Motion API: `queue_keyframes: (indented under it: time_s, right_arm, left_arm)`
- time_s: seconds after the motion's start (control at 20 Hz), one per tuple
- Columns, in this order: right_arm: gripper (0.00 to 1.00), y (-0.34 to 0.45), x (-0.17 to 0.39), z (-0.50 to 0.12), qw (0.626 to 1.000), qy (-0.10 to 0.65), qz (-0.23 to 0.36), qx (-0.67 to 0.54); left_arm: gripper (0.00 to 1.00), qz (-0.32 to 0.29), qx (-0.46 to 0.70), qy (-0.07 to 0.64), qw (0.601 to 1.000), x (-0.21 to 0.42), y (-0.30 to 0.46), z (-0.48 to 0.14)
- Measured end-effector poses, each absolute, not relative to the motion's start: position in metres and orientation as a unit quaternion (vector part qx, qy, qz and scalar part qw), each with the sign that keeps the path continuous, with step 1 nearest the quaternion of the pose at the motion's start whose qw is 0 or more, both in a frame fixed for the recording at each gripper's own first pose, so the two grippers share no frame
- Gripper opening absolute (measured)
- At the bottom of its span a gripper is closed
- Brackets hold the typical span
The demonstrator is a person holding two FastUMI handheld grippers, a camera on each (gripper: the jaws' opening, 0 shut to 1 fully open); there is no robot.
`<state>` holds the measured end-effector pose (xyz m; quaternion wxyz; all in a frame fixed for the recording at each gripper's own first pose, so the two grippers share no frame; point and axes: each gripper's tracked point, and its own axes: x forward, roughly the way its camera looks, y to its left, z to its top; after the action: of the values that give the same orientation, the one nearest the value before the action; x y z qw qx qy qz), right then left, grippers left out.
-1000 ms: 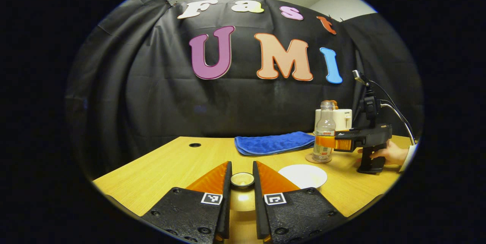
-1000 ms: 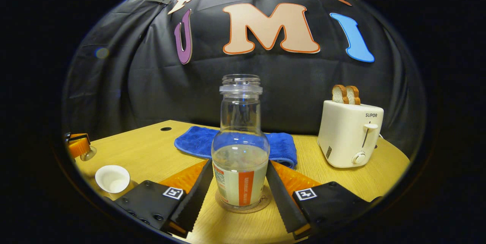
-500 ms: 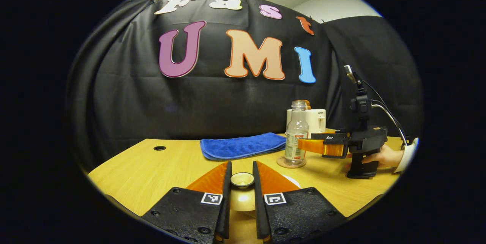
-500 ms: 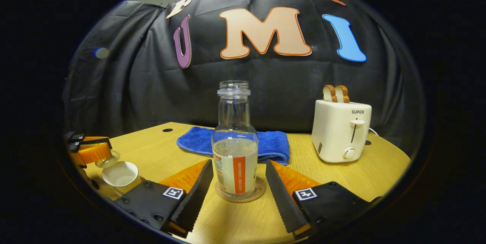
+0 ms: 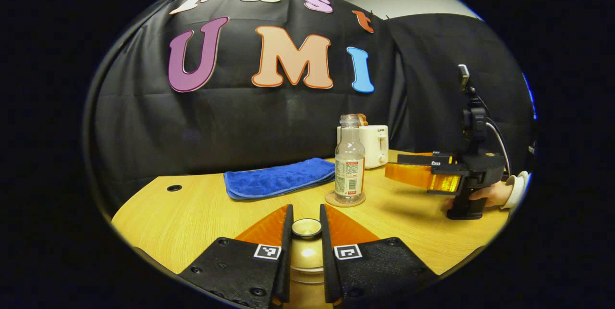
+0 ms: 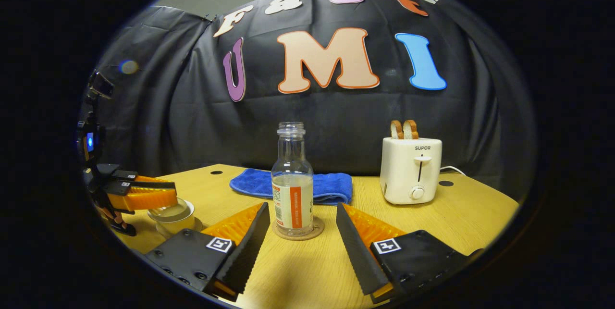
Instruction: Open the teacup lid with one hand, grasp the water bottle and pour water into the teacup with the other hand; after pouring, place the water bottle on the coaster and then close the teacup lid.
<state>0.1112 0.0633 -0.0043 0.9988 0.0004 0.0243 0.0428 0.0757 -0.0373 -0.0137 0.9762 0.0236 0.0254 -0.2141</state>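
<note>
In the left gripper view my left gripper (image 5: 306,213) is shut on the round knob (image 5: 306,227) of the teacup lid (image 5: 306,257). The right gripper view has that gripper (image 6: 170,192) low at the left, holding the lid (image 6: 169,210) on or just above the pale teacup (image 6: 175,224); I cannot tell which. The clear water bottle (image 6: 292,189), partly filled, stands upright on the round coaster (image 6: 314,228). My right gripper (image 6: 301,208) is open, its fingers apart and short of the bottle. From the left, the bottle (image 5: 349,165) is on its coaster (image 5: 331,199), with the right gripper (image 5: 394,167) to its right.
A folded blue towel (image 6: 331,188) lies behind the bottle. A white toaster (image 6: 411,174) with two bread slices (image 6: 403,129) stands at the back right. A hand (image 5: 485,194) holds the right gripper's handle. The wooden table (image 6: 456,213) has cable holes near its back edge.
My right gripper has pulled back from the bottle, which stays on the coaster. My left gripper has carried the lid over the teacup and lowered it onto or close to the cup.
</note>
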Motion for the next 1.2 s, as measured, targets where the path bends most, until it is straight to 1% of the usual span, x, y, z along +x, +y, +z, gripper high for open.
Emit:
queue_keyframes:
  time_s: [0.15, 0.35, 0.5, 0.55, 0.65, 0.75, 0.85, 0.9, 0.95, 1.1, 1.2]
  right_arm:
    - [0.90, 0.054, 0.094, 0.000, 0.999, 0.010, 0.032, 0.001]
    - [0.90, 0.045, 0.076, 0.001, 1.000, 0.008, 0.017, 0.000]
    - [0.90, 0.039, 0.070, 0.001, 1.000, 0.005, 0.005, 0.000]
    - [0.89, 0.039, 0.070, 0.002, 1.000, 0.005, 0.004, 0.000]
    - [0.90, 0.038, 0.069, 0.001, 1.000, 0.005, 0.003, -0.001]
    - [0.90, 0.037, 0.070, 0.002, 1.000, 0.005, 0.000, -0.001]
    - [0.90, 0.037, 0.070, 0.001, 1.000, 0.005, -0.001, -0.001]
    - [0.90, 0.037, 0.070, 0.001, 1.000, 0.004, -0.001, -0.001]
    - [0.89, 0.038, 0.070, 0.001, 1.000, 0.004, -0.001, -0.001]
    - [0.90, 0.036, 0.070, 0.001, 1.000, 0.005, -0.001, -0.001]
    - [0.90, 0.035, 0.072, 0.002, 1.000, 0.004, -0.005, -0.001]
  left_arm:
    - [0.26, -0.217, 0.031, 0.038, 0.975, 0.077, -0.039, -0.018]
    - [0.27, -0.218, 0.038, 0.046, 0.974, 0.078, -0.041, -0.020]
    - [0.28, -0.214, 0.036, 0.044, 0.975, 0.078, -0.039, -0.020]
    - [0.32, -0.212, 0.037, 0.046, 0.975, 0.078, -0.039, -0.021]
    - [0.31, -0.208, 0.041, 0.052, 0.976, 0.078, -0.038, -0.023]
    - [0.47, -0.204, 0.038, 0.056, 0.977, 0.074, -0.036, -0.024]
    - [0.71, -0.207, 0.035, 0.054, 0.976, 0.067, -0.037, -0.023]
    - [0.78, -0.207, 0.034, 0.048, 0.977, 0.063, -0.036, -0.021]
    - [0.88, -0.206, 0.032, 0.039, 0.977, 0.059, -0.035, -0.017]
    - [0.94, -0.190, 0.016, 0.011, 0.982, 0.051, -0.026, -0.009]
    - [0.96, -0.167, -0.001, 0.010, 0.986, 0.045, -0.016, -0.009]
